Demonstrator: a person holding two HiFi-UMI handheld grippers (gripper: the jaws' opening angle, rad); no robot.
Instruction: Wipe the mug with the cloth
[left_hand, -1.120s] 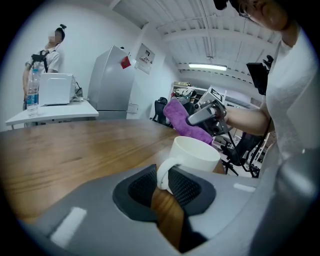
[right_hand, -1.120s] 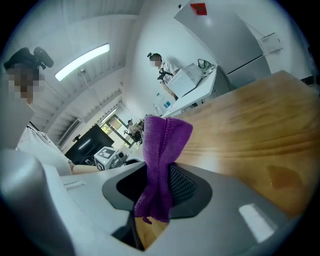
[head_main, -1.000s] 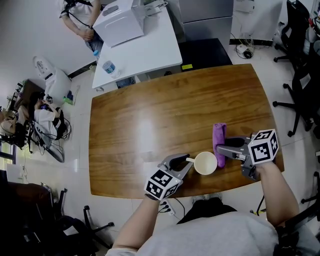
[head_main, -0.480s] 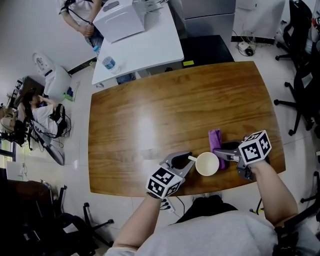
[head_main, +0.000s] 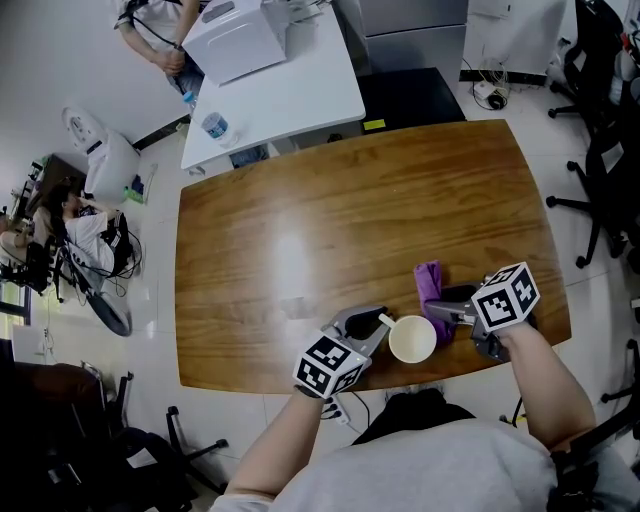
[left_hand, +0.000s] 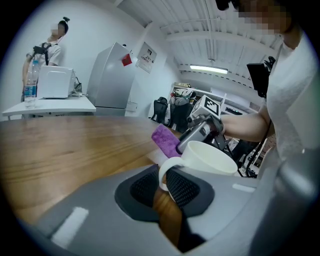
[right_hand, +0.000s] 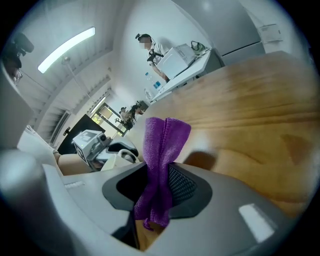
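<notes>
The left gripper (head_main: 372, 322) is just left of the mug (head_main: 412, 338). Its jaws have just been closing and now pinch the handle (head_main: 384, 320) between the pads. The white mug stands upright on the wooden table (head_main: 300, 230), near its front edge. Just right of the mug, the right gripper (head_main: 441, 311) has its jaws closed on the purple cloth (head_main: 430, 283), which sticks out past the jaws, behind the mug's right side.
</notes>
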